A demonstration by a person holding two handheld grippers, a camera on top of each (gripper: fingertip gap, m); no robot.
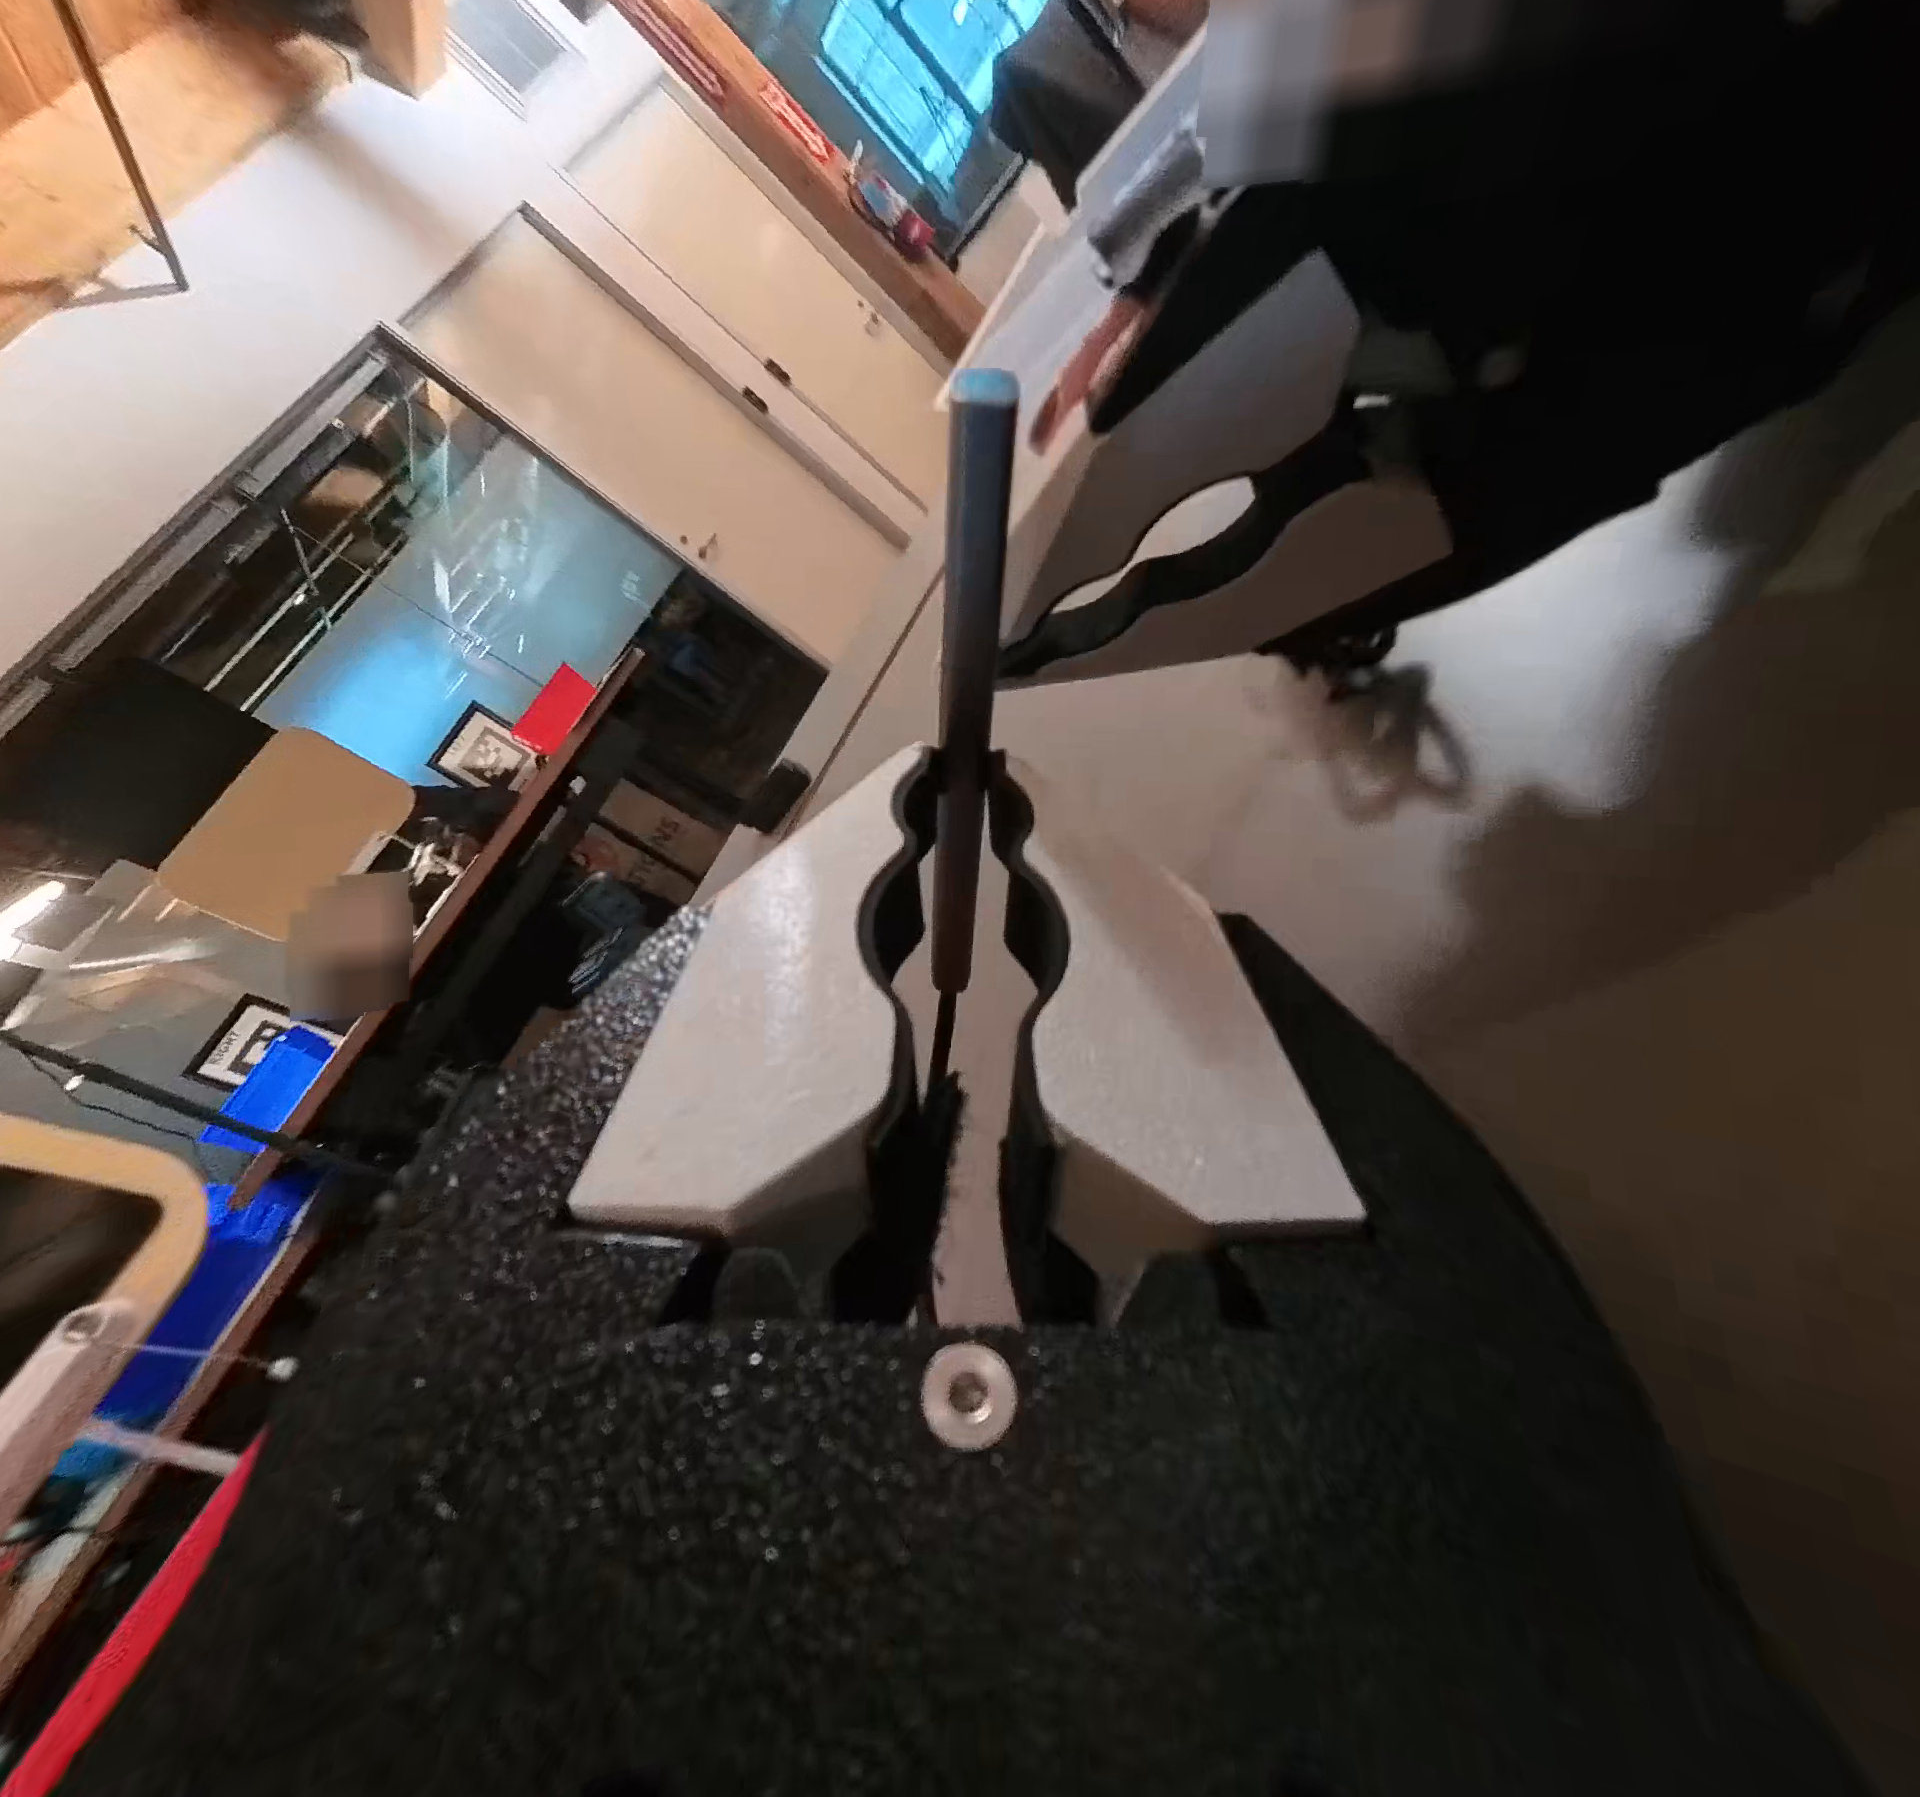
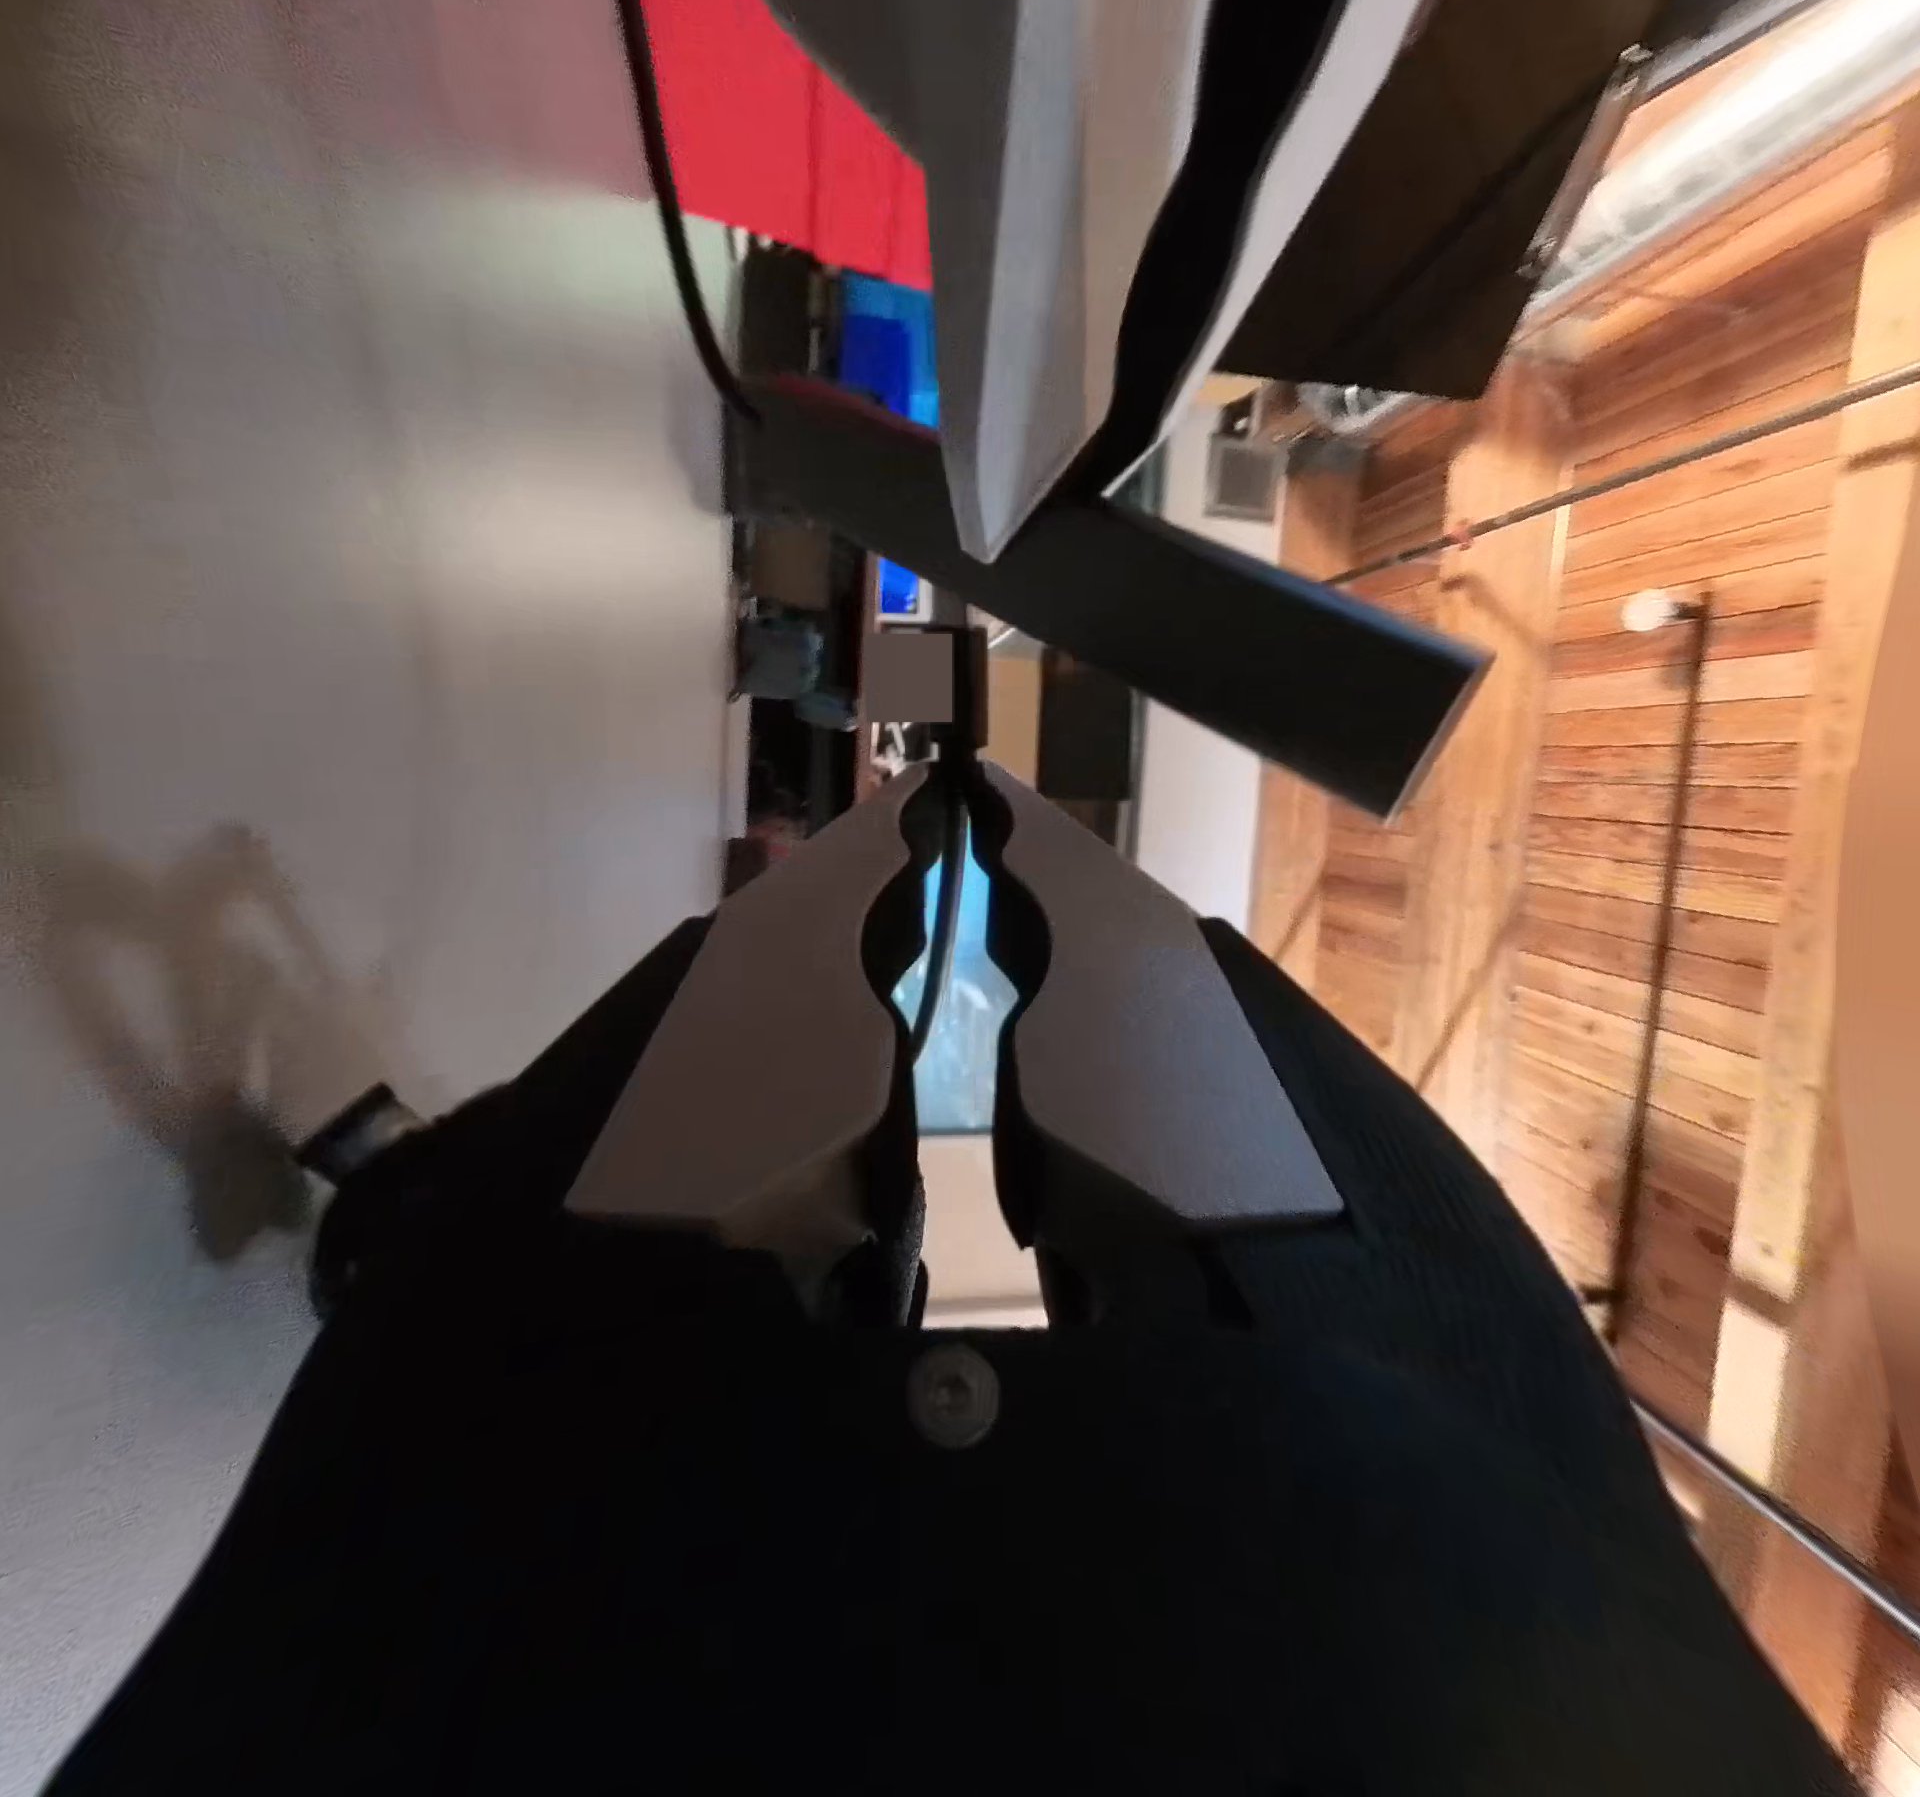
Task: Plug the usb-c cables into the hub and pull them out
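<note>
Hub (image 1: 971,604): a slim dark slab with a pale end face, seen edge-on in the left wrist view, clamped between the tips of the left tongs (image 1: 966,771) and standing out past them. A thin black lead runs from its near end back between the fingers. In the right wrist view the hub (image 2: 1247,635) shows as a flat dark bar, slanted, held up off the table (image 2: 312,604) by the left tongs (image 2: 987,542), which reach down from the top of the picture.

The right tongs (image 2: 951,781) are clenched on a thin dark cable (image 2: 945,906), which curves back through the gap between the fingers; its plug is too small to make out. They sit just beside the hub, not touching it as far as I can tell.

Some signs and tags show in the room behind, too blurred to say more. Both tools are rolled hard over, so the white table stands like a wall on one side.
</note>
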